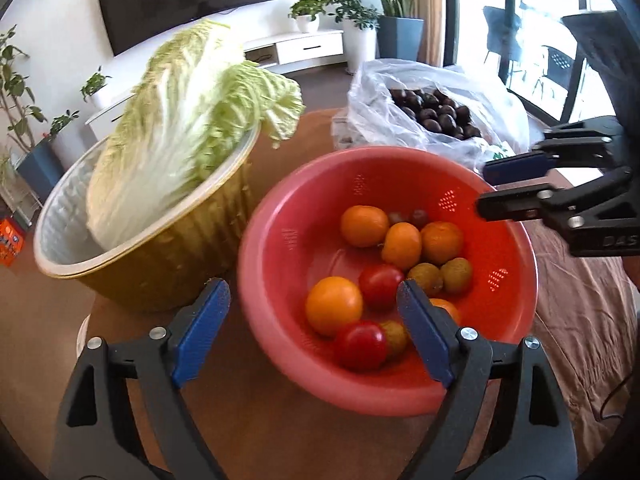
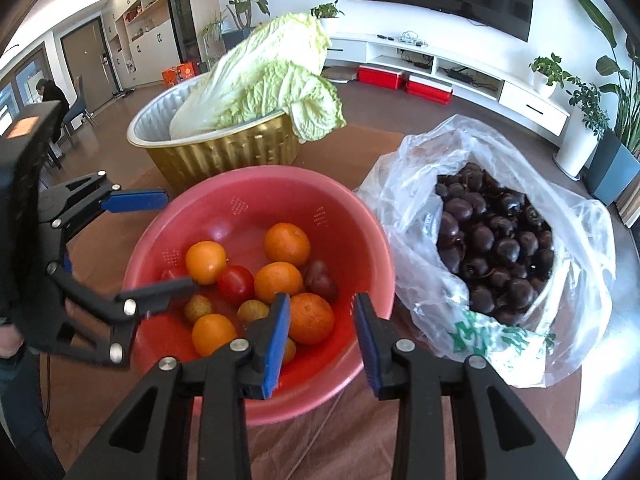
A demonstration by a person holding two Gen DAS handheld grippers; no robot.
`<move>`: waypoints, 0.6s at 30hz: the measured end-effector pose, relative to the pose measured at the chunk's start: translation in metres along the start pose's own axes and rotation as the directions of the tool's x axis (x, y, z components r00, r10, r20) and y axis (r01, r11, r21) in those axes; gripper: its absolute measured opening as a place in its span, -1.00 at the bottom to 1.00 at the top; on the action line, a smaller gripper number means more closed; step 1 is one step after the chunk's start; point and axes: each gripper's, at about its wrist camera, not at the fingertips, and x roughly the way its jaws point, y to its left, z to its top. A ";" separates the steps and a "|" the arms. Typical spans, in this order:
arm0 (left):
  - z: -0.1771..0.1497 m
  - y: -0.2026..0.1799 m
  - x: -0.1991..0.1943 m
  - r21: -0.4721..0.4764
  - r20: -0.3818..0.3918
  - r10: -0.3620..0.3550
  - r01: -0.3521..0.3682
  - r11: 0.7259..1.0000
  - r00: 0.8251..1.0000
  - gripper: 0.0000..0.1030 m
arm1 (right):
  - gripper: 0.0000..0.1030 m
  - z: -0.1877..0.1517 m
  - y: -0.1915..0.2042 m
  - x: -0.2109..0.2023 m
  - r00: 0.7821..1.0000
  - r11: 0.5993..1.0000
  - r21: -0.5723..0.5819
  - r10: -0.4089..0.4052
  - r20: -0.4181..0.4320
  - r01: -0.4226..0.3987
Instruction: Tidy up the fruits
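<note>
A red colander bowl (image 1: 272, 280) (image 2: 360, 216) on the brown table holds several oranges (image 1: 334, 305) (image 2: 286, 244), red tomatoes (image 1: 361, 345) (image 2: 236, 285), small tan fruits (image 1: 456, 276) (image 2: 198, 307) and a dark plum (image 2: 320, 280). My left gripper (image 1: 312, 332) (image 2: 160, 236) is open and empty, its jaws straddling the bowl's near-left rim. My right gripper (image 2: 322, 336) (image 1: 486, 188) is open and empty, over the bowl's near-right rim. A clear plastic bag (image 2: 404, 184) (image 1: 372, 92) of dark round fruits (image 2: 496, 240) (image 1: 436, 114) lies right of the bowl.
A gold foil basin (image 1: 168, 268) (image 2: 224, 152) with a napa cabbage (image 1: 180, 120) (image 2: 272, 76) stands behind and left of the bowl, touching it. The table edge runs near the bottom. A TV, white cabinet and potted plants stand in the room behind.
</note>
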 end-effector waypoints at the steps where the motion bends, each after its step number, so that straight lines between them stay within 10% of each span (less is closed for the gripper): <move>1: 0.000 0.001 -0.005 -0.004 0.009 -0.001 0.001 1.000 1.000 0.65 | -0.31 -0.002 0.000 -0.005 1.000 1.000 0.000 -0.001 0.009 0.001; 8: -0.005 -0.011 -0.055 -0.009 0.134 0.046 -0.046 0.999 0.990 1.00 | -0.10 -0.021 0.008 -0.054 0.995 1.000 0.008 -0.022 0.093 0.021; 15: -0.021 -0.040 -0.143 -0.122 0.282 0.128 -0.096 0.988 0.951 1.00 | 0.45 -0.043 0.034 -0.119 0.965 0.997 0.057 -0.059 0.255 0.047; 18: -0.035 -0.057 -0.181 -0.192 0.303 0.267 -0.216 0.957 0.915 1.00 | 0.73 -0.054 0.043 -0.145 0.941 0.994 0.090 -0.092 0.326 0.066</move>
